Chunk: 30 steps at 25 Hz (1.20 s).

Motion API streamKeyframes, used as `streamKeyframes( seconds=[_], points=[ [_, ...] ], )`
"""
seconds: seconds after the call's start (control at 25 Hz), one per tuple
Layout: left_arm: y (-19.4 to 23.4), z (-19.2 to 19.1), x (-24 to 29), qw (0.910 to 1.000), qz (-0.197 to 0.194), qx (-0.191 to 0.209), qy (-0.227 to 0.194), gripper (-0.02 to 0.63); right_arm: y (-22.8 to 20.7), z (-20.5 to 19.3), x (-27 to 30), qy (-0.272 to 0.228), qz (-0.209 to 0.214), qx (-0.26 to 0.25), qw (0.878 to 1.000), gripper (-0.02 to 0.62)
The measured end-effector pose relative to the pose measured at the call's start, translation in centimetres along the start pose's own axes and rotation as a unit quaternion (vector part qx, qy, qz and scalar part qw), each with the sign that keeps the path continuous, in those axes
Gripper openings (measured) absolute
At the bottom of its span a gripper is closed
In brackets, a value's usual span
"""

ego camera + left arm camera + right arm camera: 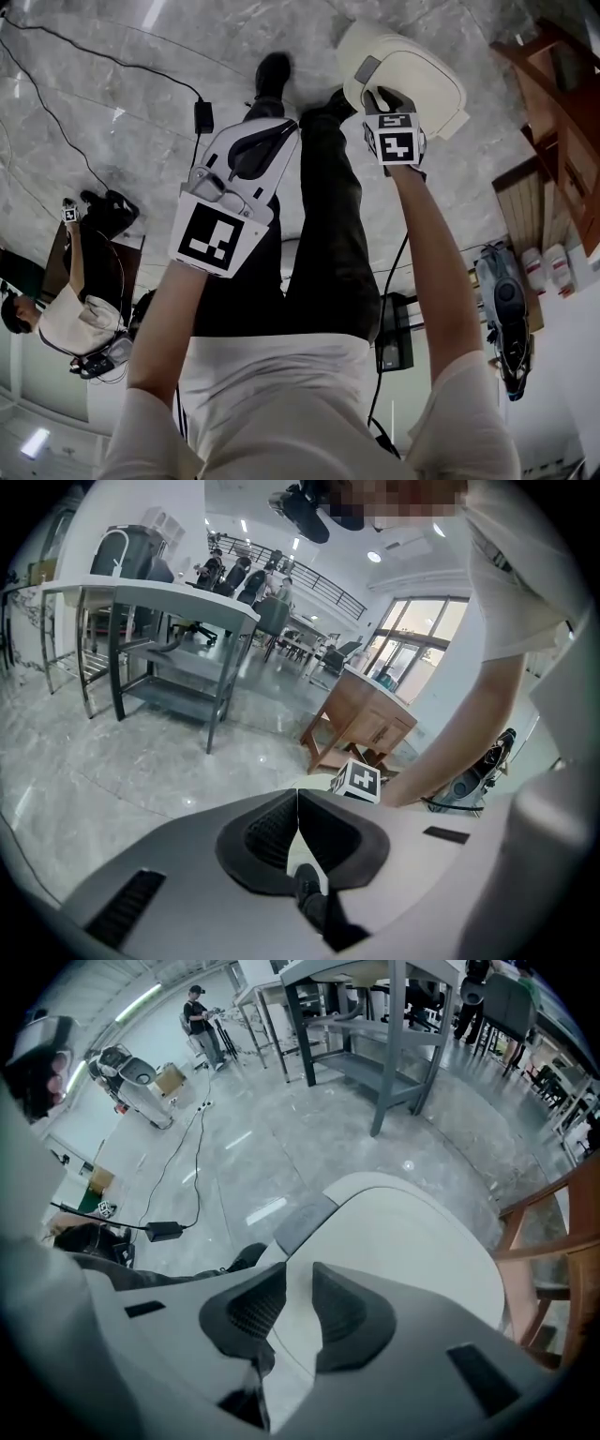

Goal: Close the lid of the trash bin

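The white trash bin stands on the marble floor at the top of the head view, its domed lid carrying a grey tab at one side. My right gripper points steeply down over the lid's near rim. Its jaws stand a narrow gap apart, with white lid showing through and nothing clamped between them. My left gripper hangs to the left over my legs, away from the bin. It is shut and empty, the pads meeting in a line.
A black cable with a power adapter runs across the floor to the left. Wooden furniture stands close to the bin's right. A grey metal table is farther off. Another person sits at the left.
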State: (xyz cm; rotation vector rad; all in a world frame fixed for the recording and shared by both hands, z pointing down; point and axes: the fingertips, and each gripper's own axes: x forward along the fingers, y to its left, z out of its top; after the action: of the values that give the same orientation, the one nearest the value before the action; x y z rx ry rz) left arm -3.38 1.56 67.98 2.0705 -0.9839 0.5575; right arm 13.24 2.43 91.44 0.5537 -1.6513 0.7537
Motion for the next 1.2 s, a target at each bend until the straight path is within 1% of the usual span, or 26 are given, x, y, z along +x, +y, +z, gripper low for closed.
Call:
streamKeyframes(
  seconds=[0.08, 0.28, 0.48, 0.64, 0.8, 0.96, 1.04, 1.2],
  points=[
    [0.2, 0.0, 0.0, 1.0000, 0.001, -0.002, 0.000, 0.018, -0.2, 0.1, 0.1, 0.002, -0.007, 0.003, 1.000, 0.081],
    [0.2, 0.2, -0.2, 1.0000, 0.002, 0.004, 0.001, 0.018, -0.1, 0.4, -0.5, -0.008, 0.006, 0.016, 1.000, 0.086],
    [-0.6, 1.1, -0.8, 0.9998, -0.001, 0.021, -0.005, 0.018, -0.5, 1.5, -3.3, -0.028, -0.005, 0.016, 0.999, 0.086],
    [-1.3, 3.0, -2.0, 0.9995, -0.004, 0.028, -0.013, 0.018, -0.3, 3.4, -7.0, -0.053, -0.011, 0.016, 0.998, 0.086],
    [-1.9, 5.4, -3.6, 0.9987, -0.012, 0.047, -0.016, 0.018, 0.0, 5.5, -11.1, -0.079, -0.021, 0.026, 0.996, 0.084],
    [-3.3, 7.4, -5.9, 0.9979, -0.017, 0.061, -0.015, 0.018, 1.3, 6.4, -16.0, -0.102, -0.030, 0.033, 0.994, 0.073],
    [-3.8, 8.2, -7.3, 0.9977, -0.018, 0.064, -0.014, 0.018, 1.6, 6.6, -18.6, -0.115, -0.041, 0.043, 0.992, 0.064],
    [-5.0, 9.7, -9.9, 0.9971, -0.027, 0.070, -0.015, 0.018, 2.0, 7.1, -23.7, -0.149, -0.062, 0.078, 0.984, 0.052]
  ],
)
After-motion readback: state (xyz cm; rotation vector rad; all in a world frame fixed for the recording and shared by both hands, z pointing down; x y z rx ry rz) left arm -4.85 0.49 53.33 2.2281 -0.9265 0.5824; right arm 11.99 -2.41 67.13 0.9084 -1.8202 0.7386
